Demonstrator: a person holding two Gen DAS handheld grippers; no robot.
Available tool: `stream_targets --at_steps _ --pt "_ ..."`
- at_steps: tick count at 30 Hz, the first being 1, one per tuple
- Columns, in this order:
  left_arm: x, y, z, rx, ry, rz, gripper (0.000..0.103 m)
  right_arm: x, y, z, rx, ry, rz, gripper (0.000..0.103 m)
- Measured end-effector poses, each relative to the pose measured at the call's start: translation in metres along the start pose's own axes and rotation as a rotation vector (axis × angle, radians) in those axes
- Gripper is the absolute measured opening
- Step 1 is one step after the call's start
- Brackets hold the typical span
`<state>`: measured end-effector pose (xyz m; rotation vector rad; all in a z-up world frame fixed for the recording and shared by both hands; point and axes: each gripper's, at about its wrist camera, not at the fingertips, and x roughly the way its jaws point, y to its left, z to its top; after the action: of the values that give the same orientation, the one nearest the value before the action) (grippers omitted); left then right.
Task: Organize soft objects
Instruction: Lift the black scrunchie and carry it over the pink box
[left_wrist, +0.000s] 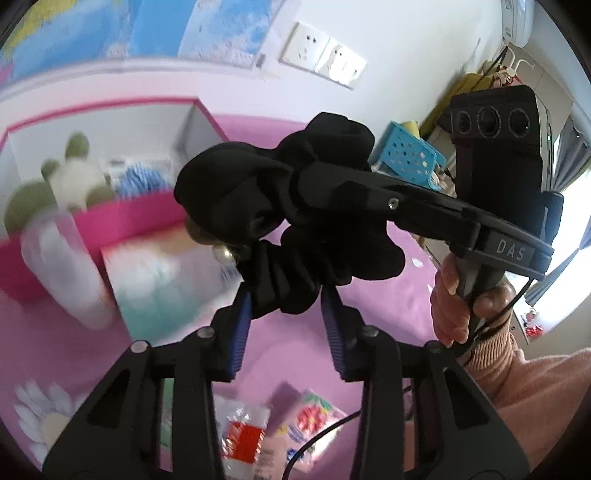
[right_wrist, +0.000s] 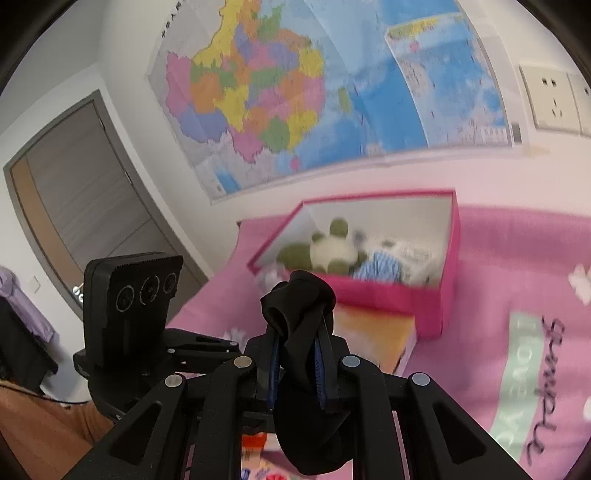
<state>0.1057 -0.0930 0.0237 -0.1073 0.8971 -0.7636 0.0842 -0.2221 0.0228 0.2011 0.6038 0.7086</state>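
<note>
Black gathered fabric fills both views: a scrunchie (left_wrist: 295, 206) with a pearl bead (left_wrist: 222, 254) hanging from it is held between the two grippers above the pink bedcover (left_wrist: 399, 302). The right gripper (right_wrist: 297, 354) has its blue pads nearly together, pinching a fold of the cloth so that it bunches above the fingertips and sags below them; that tight nip is probably what carries the weight. Seen from the left wrist, its finger reaches in from the right and bites the scrunchie's upper part. The left gripper (left_wrist: 286, 306) stands partly open, its ribbed pads flanking the lowest loop; whether they actually press it I cannot tell. Farther off on the left, the pink box (left_wrist: 122, 218) sits open on the bed with a green-and-white plush toy (right_wrist: 328, 251) and a striped blue cloth (right_wrist: 376, 267) already inside, which suggests the scrunchie belongs there too.
</note>
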Motion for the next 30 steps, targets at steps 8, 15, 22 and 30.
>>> stream_targets --at_steps 8,15,22,30 --pt "0.008 0.003 0.051 -0.002 -0.022 0.094 0.038 0.011 -0.011 0.045 0.001 -0.051 -0.031 0.015" --pt "0.017 0.027 0.08 -0.039 -0.012 0.159 0.036 0.03 -0.03 0.074 0.028 -0.072 -0.067 0.015" --pt "0.025 0.051 0.097 -0.09 0.006 0.248 0.036 0.062 -0.053 0.092 0.062 -0.052 -0.065 0.015" --pt "0.042 0.067 0.096 -0.124 0.053 0.327 0.036 0.103 -0.084 0.091 0.099 0.016 -0.204 0.045"
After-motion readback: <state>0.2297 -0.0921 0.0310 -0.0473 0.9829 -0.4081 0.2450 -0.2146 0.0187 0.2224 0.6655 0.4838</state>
